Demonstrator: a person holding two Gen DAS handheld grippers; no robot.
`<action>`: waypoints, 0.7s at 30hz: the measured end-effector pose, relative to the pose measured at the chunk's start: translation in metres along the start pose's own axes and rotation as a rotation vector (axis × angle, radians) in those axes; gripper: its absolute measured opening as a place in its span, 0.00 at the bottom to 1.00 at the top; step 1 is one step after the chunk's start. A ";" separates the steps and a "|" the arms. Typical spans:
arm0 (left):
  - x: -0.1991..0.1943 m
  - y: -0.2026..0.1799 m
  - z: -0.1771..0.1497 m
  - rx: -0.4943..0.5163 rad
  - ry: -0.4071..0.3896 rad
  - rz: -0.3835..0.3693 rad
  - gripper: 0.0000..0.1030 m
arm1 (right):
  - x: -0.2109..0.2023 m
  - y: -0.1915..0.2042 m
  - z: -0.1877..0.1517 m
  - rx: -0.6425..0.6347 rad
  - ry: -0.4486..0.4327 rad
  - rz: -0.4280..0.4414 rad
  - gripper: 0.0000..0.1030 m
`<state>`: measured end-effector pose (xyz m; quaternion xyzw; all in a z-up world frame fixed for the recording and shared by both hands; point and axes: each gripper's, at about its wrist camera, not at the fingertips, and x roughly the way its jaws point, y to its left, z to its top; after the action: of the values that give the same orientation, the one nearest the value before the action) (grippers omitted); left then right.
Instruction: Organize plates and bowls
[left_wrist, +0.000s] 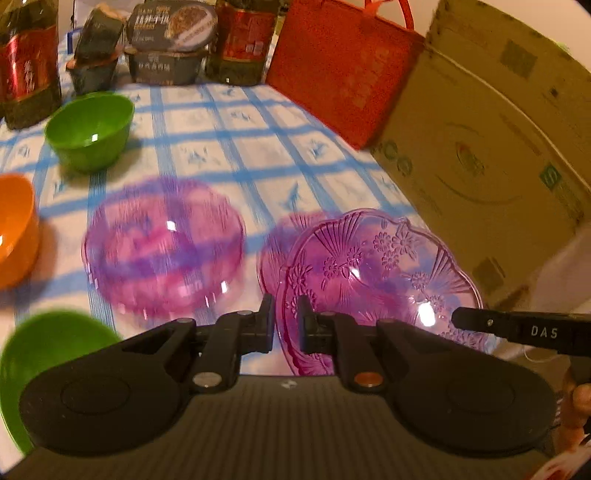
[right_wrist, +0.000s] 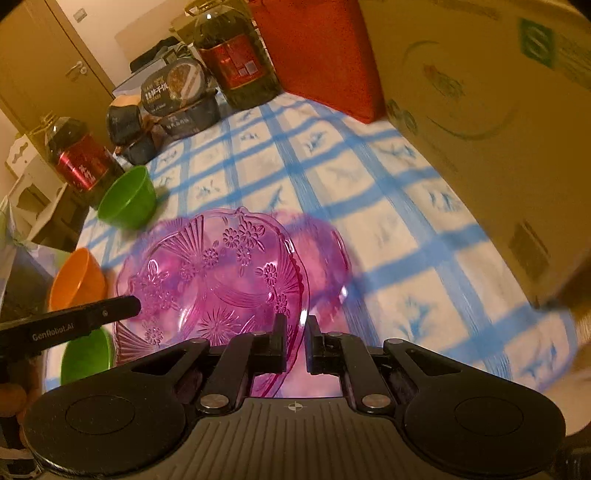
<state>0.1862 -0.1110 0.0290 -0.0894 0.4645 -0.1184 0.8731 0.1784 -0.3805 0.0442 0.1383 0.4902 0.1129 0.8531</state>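
A clear pink plate (left_wrist: 376, 266) with a flower pattern hangs tilted over the blue-checked tablecloth (left_wrist: 229, 147), held from both sides. My left gripper (left_wrist: 286, 314) is shut on its left rim. My right gripper (right_wrist: 295, 328) is shut on the right rim of the same plate (right_wrist: 214, 280). Each gripper's black finger shows at the opposite edge of the other's view. A clear pink bowl (left_wrist: 162, 247) stands on the cloth to the left, and another pink dish (right_wrist: 327, 254) lies partly hidden behind the plate.
Two green bowls (left_wrist: 90, 129) (left_wrist: 48, 350) and an orange bowl (left_wrist: 14, 229) stand at the left. Dark oil bottles (right_wrist: 236, 59), stacked food tubs (left_wrist: 170, 40) and a red bag (left_wrist: 340, 70) line the back. A big cardboard box (left_wrist: 487, 147) walls the right side.
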 end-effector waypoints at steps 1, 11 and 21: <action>-0.002 -0.001 -0.008 -0.007 0.005 -0.004 0.10 | -0.003 -0.002 -0.007 0.006 0.003 -0.001 0.09; -0.022 -0.013 -0.048 -0.009 0.006 -0.023 0.10 | -0.028 -0.009 -0.050 0.012 -0.015 -0.016 0.09; -0.030 -0.022 -0.060 -0.003 0.007 -0.034 0.10 | -0.039 -0.016 -0.065 0.025 -0.017 -0.022 0.09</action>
<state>0.1173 -0.1257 0.0249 -0.0983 0.4664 -0.1326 0.8690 0.1038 -0.4000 0.0386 0.1443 0.4858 0.0961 0.8567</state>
